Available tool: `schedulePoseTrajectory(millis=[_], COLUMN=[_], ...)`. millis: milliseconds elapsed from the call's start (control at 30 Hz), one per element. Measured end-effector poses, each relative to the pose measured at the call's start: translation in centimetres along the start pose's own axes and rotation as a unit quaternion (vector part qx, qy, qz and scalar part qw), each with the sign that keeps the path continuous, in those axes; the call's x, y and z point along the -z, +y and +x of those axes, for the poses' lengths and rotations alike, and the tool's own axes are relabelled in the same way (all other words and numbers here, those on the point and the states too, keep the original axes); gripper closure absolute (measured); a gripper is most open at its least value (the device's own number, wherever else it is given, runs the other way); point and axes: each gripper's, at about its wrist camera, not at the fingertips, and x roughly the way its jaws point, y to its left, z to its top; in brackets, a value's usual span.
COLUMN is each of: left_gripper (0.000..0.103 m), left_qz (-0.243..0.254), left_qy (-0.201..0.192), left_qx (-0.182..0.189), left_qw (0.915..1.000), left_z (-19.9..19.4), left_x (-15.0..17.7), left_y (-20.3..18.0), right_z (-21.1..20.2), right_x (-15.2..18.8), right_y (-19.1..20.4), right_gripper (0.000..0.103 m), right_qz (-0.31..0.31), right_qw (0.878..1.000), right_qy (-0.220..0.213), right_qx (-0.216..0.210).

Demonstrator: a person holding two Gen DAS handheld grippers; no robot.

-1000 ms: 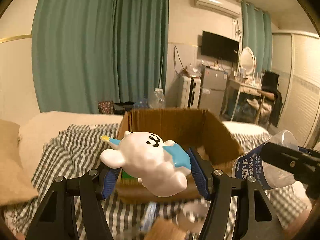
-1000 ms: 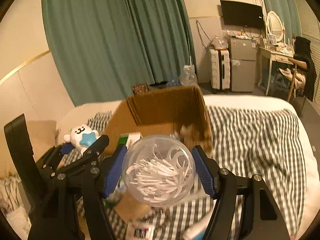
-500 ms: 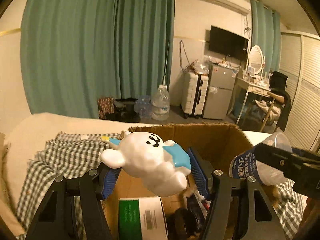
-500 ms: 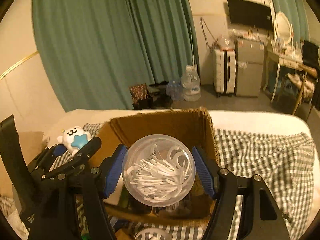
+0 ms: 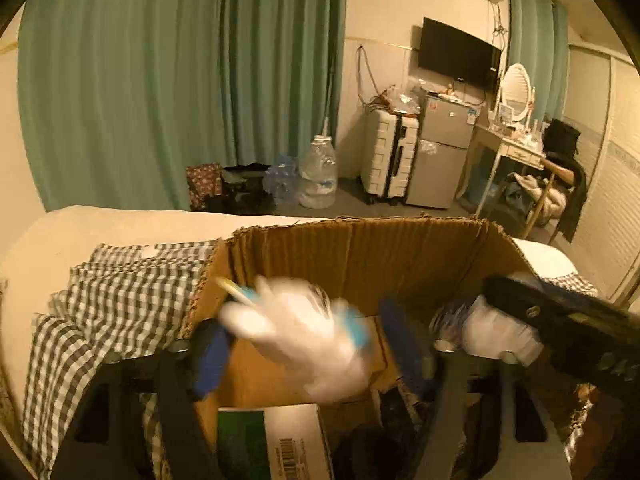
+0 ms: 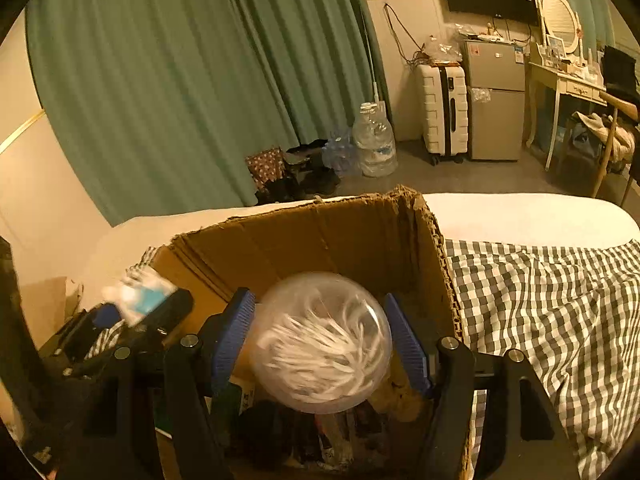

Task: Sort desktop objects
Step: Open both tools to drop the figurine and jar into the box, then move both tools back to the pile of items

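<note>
Left wrist view: a blurred white-and-blue toy figure (image 5: 298, 336) is seen at lower centre, long axis running from upper left to lower right, over the open cardboard box (image 5: 360, 248). The left gripper (image 5: 308, 356) jaws are opening; the toy lies between them, apparently free of the pads. A green-and-white carton (image 5: 276, 444) lies inside the box, cut off below.

Right wrist view: a clear round jar of white picks (image 6: 320, 344), blurred, sits at lower centre, its round end facing the camera. The right gripper (image 6: 320, 344) jaws are opening around it; contact cannot be told. Dark, indistinct items fill the box floor.
</note>
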Motion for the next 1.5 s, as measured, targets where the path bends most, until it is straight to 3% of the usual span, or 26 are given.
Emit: schedulePoseTrajectory(millis=[67,467,833,1200,1500], left_gripper=[0.009,0.006,0.0,0.0,0.0], left_qz=[-0.004,-0.024,-0.017,-0.01,0.01], left_qy=[-0.011,-0.044,-0.085,-0.08,-0.038], left_qx=[-0.015,0.001,-0.012,-0.024,-0.042], left_qw=[0.9998,0.9988,0.9961,0.9965,0.9984], left_z=[-0.8,-11.8,-22.5,-25.3,-21.3], left_x=[0.2,0.2,1.4,5.4,12.3], left_y=[-0.4,0.0,1.4,3.5,3.4], right_z=[-0.8,-13.3,-23.3,-25.6,-21.4], right_x=[-0.2,0.3,3.7,8.0,12.8], right_y=[0.3,3.6,7.7,9.6,7.7], right_gripper=[0.027,0.026,0.014,0.009,0.009], right_qz=[0.001,-0.017,-0.064,-0.087,-0.065], right_qw=[1.0,0.998,0.991,0.99,0.995], right_qy=[-0.011,-0.06,-0.097,-0.096,-0.053], right_qx=[0.011,0.016,0.062,0.064,0.049])
